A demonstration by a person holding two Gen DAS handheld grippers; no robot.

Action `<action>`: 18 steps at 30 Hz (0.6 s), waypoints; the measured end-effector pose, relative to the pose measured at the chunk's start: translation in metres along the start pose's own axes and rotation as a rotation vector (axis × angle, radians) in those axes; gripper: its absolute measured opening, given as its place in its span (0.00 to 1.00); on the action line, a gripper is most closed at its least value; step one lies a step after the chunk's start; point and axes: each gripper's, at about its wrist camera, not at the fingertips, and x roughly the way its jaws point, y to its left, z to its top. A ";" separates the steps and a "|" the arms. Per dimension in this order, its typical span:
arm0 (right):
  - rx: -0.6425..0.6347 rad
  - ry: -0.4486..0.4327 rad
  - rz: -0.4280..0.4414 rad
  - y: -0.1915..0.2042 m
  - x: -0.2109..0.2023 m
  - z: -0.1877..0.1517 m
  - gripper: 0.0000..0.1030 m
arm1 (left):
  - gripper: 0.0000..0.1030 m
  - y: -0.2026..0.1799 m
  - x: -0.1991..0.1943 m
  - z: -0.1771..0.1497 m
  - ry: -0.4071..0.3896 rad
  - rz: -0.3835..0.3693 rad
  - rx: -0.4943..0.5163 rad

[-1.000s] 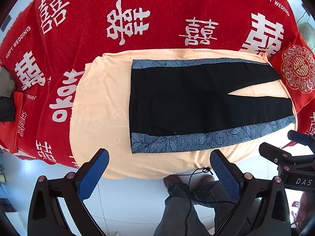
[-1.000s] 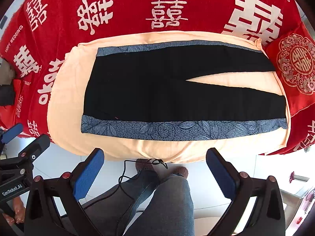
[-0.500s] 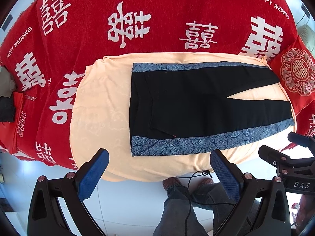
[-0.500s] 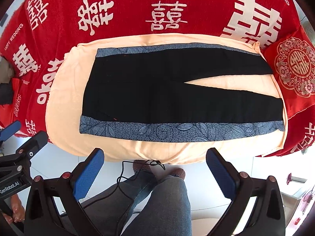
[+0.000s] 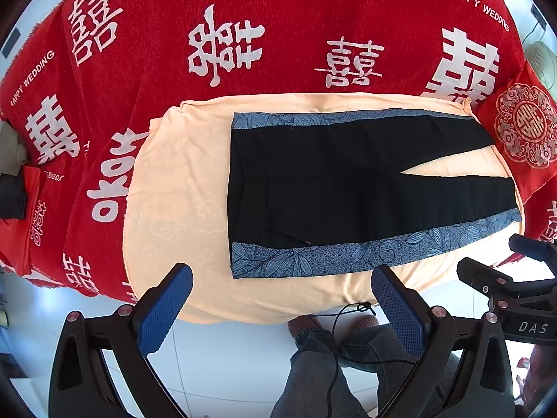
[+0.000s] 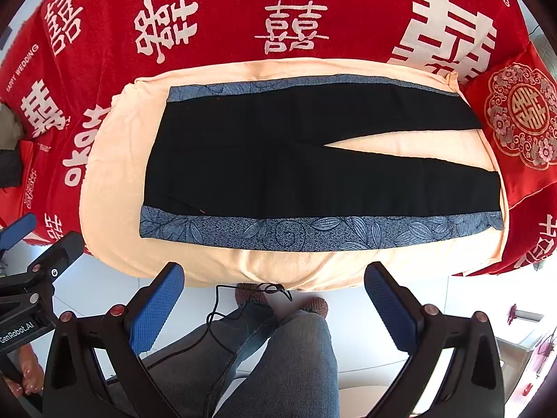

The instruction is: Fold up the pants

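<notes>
Red wedding blanket (image 5: 167,80) with white characters; peach towel (image 5: 181,188) laid on it; red embroidered cushion (image 6: 515,122) at right; black cable (image 6: 216,317) over jeans (image 6: 289,358).

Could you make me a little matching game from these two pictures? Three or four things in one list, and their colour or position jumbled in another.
Things:
1. pants
2. towel
3. cushion
4. left gripper

Descriptions:
A. red with a round floral medallion, at the leg end of the pants
B. black with blue leaf-patterned side bands, laid flat
C. open, hanging off the near edge, touching nothing
D. peach, spread under the pants on the red blanket

Pairs: 1-B, 2-D, 3-A, 4-C
</notes>
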 end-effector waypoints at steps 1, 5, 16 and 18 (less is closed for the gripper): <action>0.000 0.001 0.000 0.000 0.000 0.000 1.00 | 1.00 0.000 0.000 0.000 0.000 0.000 0.000; 0.001 0.003 -0.006 0.000 0.001 0.000 1.00 | 1.00 0.000 0.000 0.000 0.000 0.000 -0.001; 0.033 0.021 -0.023 -0.009 0.011 -0.003 1.00 | 1.00 -0.008 0.014 -0.007 0.029 -0.026 -0.005; 0.045 0.036 -0.013 -0.013 0.015 -0.003 1.00 | 1.00 -0.006 0.019 -0.007 0.038 -0.042 -0.017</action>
